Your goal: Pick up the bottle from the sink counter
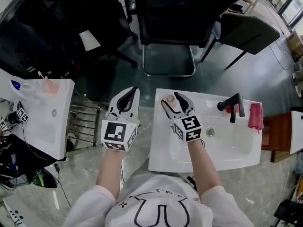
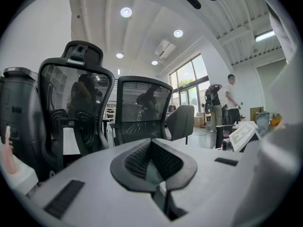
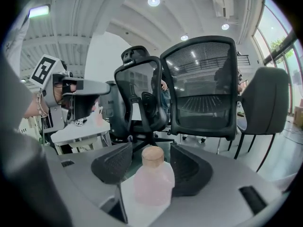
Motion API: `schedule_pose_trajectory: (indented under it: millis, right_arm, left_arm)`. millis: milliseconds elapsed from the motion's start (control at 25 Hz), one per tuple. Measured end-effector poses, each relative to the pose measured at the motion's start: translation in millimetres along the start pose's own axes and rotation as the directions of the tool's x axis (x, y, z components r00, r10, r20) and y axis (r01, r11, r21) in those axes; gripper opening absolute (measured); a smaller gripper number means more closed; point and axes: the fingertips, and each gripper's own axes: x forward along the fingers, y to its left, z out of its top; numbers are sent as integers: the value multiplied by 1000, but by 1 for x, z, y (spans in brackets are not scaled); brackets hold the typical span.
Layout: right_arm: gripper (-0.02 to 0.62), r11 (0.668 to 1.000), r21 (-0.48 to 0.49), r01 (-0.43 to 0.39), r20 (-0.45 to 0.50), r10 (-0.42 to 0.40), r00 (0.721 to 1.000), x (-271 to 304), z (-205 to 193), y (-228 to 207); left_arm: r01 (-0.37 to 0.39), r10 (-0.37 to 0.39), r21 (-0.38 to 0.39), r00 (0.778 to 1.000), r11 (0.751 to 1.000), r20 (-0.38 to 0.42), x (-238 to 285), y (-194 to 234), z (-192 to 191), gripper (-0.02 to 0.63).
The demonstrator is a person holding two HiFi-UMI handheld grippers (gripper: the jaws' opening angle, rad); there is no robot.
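A small pale pink bottle (image 1: 170,99) with a tan cap stands on the back left corner of the white sink counter (image 1: 161,160). My right gripper (image 1: 171,101) is open, one jaw on each side of the bottle. In the right gripper view the bottle (image 3: 153,181) sits between the black pads (image 3: 111,162), with a narrow gap on either side, and the right gripper (image 3: 152,151) reaches just past its cap. My left gripper (image 1: 132,91) hovers left of the sink over the floor. It is shut and empty (image 2: 151,143).
A black faucet (image 1: 233,104) and a pink cloth (image 1: 255,116) are at the sink's back right. A second white sink (image 1: 47,122) with a pink bottle (image 1: 49,85) stands at left. Black office chairs (image 1: 175,13) are beyond the counter. A metal rack (image 1: 85,122) sits between the sinks.
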Motion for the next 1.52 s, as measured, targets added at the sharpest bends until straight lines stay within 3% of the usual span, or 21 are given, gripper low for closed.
schedule_pose_trajectory:
  millis: [520, 880, 1200, 1520]
  right_arm:
    - [175, 997, -59, 54, -29, -56, 998, 20, -18, -3]
    - [170, 998, -40, 57, 33, -56, 998, 20, -20, -4]
    - [155, 995, -32, 93, -13, -94, 996, 17, -17, -8]
    - [153, 998, -38, 59, 20, -58, 998, -7, 12, 2]
  left_arm:
    - [11, -11, -20, 1000, 1000, -13, 4, 13, -16, 8]
    - [6, -7, -35, 1000, 999, -14, 3, 4, -22, 8]
    - [-13, 13, -25, 1000, 1000, -10, -9, -8, -19, 8]
    - [-44, 45, -24, 999, 999, 22, -23, -22, 2, 8]
